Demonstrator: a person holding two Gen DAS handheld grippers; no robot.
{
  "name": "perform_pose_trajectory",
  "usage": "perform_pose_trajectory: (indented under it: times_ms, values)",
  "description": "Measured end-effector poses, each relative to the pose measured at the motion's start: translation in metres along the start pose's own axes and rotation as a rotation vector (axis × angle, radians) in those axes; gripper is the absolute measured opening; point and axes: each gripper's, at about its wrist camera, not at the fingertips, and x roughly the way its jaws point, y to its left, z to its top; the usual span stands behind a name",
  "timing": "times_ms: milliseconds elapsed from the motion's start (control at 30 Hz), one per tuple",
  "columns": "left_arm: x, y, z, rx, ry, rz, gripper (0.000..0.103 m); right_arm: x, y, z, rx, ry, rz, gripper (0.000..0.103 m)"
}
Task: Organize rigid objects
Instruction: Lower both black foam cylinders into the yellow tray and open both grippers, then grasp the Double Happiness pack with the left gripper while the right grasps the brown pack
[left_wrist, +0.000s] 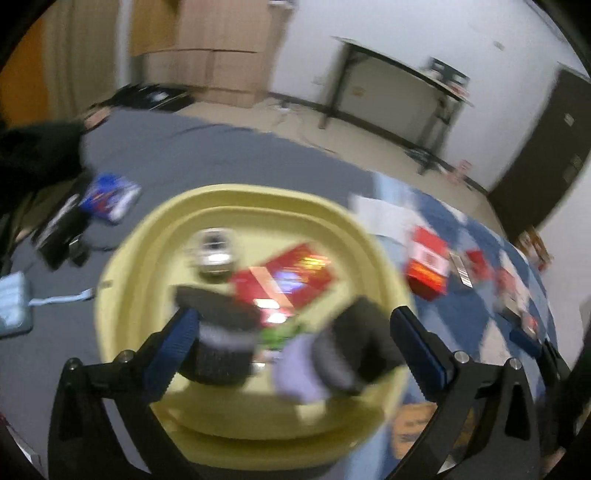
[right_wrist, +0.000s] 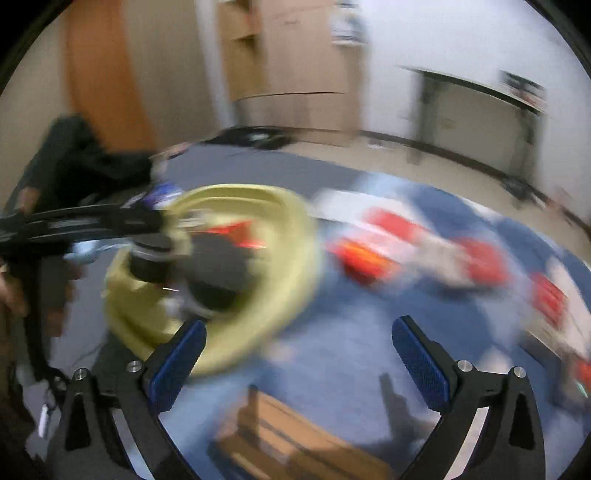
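Observation:
A yellow tub (left_wrist: 122, 280) sits on the cloth-covered surface. Inside it lie a red box (left_wrist: 291, 273), a silver can (left_wrist: 216, 251), two dark cylinders (left_wrist: 221, 332) and a lilac item (left_wrist: 295, 373). My left gripper (left_wrist: 295, 343) is open and hangs just above the tub, holding nothing. My right gripper (right_wrist: 299, 350) is open and empty over the blue cloth, right of the tub (right_wrist: 295, 236). The left gripper's black body (right_wrist: 92, 221) reaches over the tub in the right wrist view. Both views are blurred.
Red boxes (left_wrist: 428, 262) lie on the blue cloth right of the tub; they also show in the right wrist view (right_wrist: 365, 258). A blue packet (left_wrist: 110, 197) and black items (left_wrist: 59, 236) lie left. An orange box (right_wrist: 288, 435) lies near my right gripper.

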Motion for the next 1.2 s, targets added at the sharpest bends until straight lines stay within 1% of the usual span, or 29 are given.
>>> perform_pose_trajectory:
  times_ms: [67,100,167,200,233,267,300,333,400,433,467,533,567,733,833,900,933,1000,1067,1133,1167,1200]
  values:
    - [0.001,-0.026,-0.002,0.053,0.008,-0.030,0.103,-0.020,-0.063,-0.025,0.135,0.023,-0.113,0.103]
    - [0.003,-0.043,-0.006,0.081,0.027,-0.076,0.103,-0.027,-0.085,-0.035,0.185,0.029,-0.153,0.103]
    - [0.010,-0.065,-0.012,0.097,0.087,-0.155,0.103,-0.040,-0.136,-0.064,0.301,0.049,-0.282,0.103]
    - [0.013,-0.082,-0.016,0.122,0.094,-0.130,0.103,-0.043,-0.153,-0.073,0.347,0.056,-0.312,0.103]
    - [0.014,-0.097,-0.015,0.155,0.078,-0.079,0.103,-0.044,-0.161,-0.076,0.376,0.055,-0.332,0.103]
    - [0.017,-0.111,-0.014,0.185,0.085,-0.053,0.103,-0.044,-0.171,-0.081,0.412,0.059,-0.358,0.103]
    - [0.019,-0.127,-0.009,0.208,0.104,-0.046,0.103,-0.043,-0.175,-0.082,0.432,0.060,-0.362,0.103]
    - [0.020,-0.139,-0.003,0.207,0.110,-0.043,0.103,-0.041,-0.178,-0.081,0.446,0.054,-0.351,0.103]
    - [0.017,-0.159,0.011,0.197,0.091,-0.074,0.103,-0.040,-0.180,-0.078,0.457,0.030,-0.355,0.103]
    - [0.016,-0.166,0.018,0.205,0.082,-0.075,0.103,-0.040,-0.181,-0.079,0.464,0.026,-0.352,0.103]
    - [0.015,-0.171,0.023,0.213,0.072,-0.054,0.103,-0.032,-0.174,-0.077,0.466,0.027,-0.345,0.103]
    - [0.015,-0.168,0.033,0.221,0.054,0.009,0.103,-0.028,-0.171,-0.078,0.464,0.037,-0.322,0.103]
    - [0.016,-0.162,0.037,0.208,0.054,0.030,0.103,-0.029,-0.174,-0.077,0.466,0.039,-0.317,0.103]
    - [0.003,-0.096,0.054,0.111,0.046,0.144,0.103,-0.039,-0.190,-0.080,0.507,0.011,-0.289,0.103]
    - [-0.007,-0.063,0.059,0.051,0.043,0.193,0.103,-0.041,-0.190,-0.084,0.504,0.021,-0.288,0.103]
    - [-0.012,-0.053,0.061,0.011,0.045,0.184,0.103,-0.041,-0.186,-0.084,0.488,0.024,-0.296,0.103]
    - [-0.013,-0.054,0.062,0.000,0.049,0.159,0.103,-0.040,-0.184,-0.083,0.480,0.026,-0.298,0.103]
    - [-0.009,-0.069,0.062,0.012,0.061,0.109,0.103,-0.038,-0.182,-0.082,0.480,0.033,-0.299,0.103]
    - [0.003,-0.102,0.063,0.094,0.072,0.069,0.103,-0.035,-0.182,-0.081,0.482,0.038,-0.313,0.103]
    - [0.021,-0.146,0.060,0.269,0.058,-0.004,0.103,-0.033,-0.185,-0.080,0.478,0.041,-0.320,0.103]
    - [0.036,-0.167,0.055,0.382,0.064,-0.025,0.103,-0.032,-0.187,-0.080,0.477,0.041,-0.319,0.103]
    - [0.050,-0.179,0.052,0.459,0.084,-0.013,0.103,-0.030,-0.190,-0.080,0.477,0.042,-0.313,0.103]
